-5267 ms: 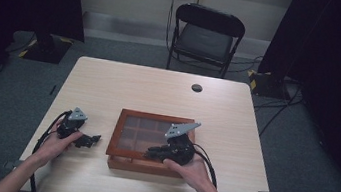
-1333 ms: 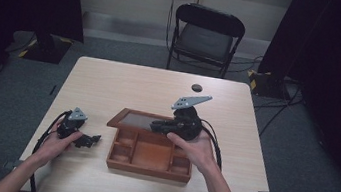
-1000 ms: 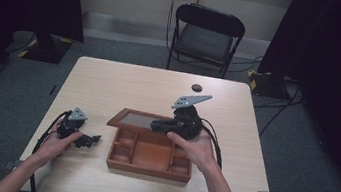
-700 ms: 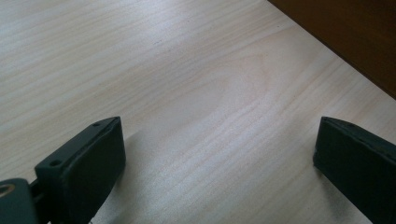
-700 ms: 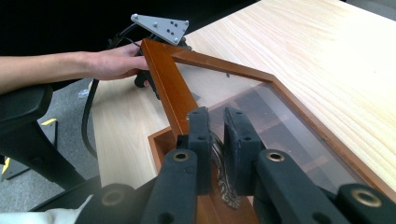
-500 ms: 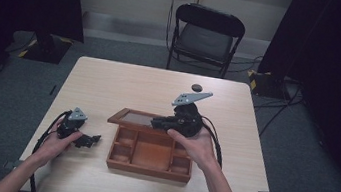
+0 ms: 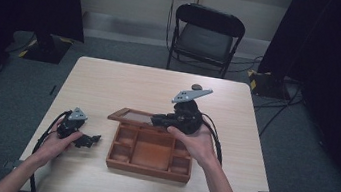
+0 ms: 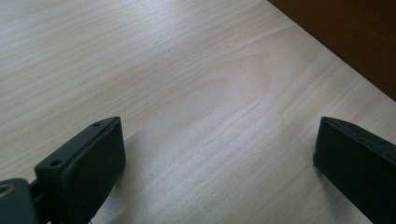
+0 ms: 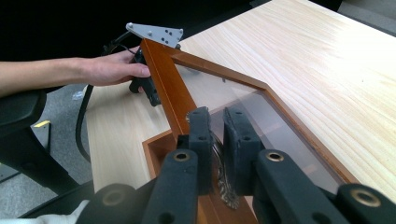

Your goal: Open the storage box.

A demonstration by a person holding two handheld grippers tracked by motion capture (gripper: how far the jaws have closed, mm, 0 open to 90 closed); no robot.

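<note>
On the left side of the table (image 7: 110, 80), near the person's edge, the left gripper (image 7: 82, 139) rests on the wood under the left hand (image 7: 57, 141). Its jaws stand wide apart with bare tabletop between them and nothing held, and they point toward the wooden box (image 7: 150, 154) just to its right; in the left gripper view a dark brown corner of that box (image 8: 345, 42) shows at the far right.

The box sits near the middle of the table, toward the near edge, its compartments open to view. Its lid (image 7: 135, 117), a wooden frame around a clear pane, is raised on the far side and tilted up over the back of the box.

Further right, the right gripper (image 7: 159, 120), held in the right hand (image 7: 196, 142), is closed tight on the lid's edge. In the right gripper view the two pads pinch the frame (image 9: 210, 135) between them, with a small metal clasp (image 9: 227, 186) hanging just below.

Beyond the table stands a black folding chair (image 7: 206, 38).
</note>
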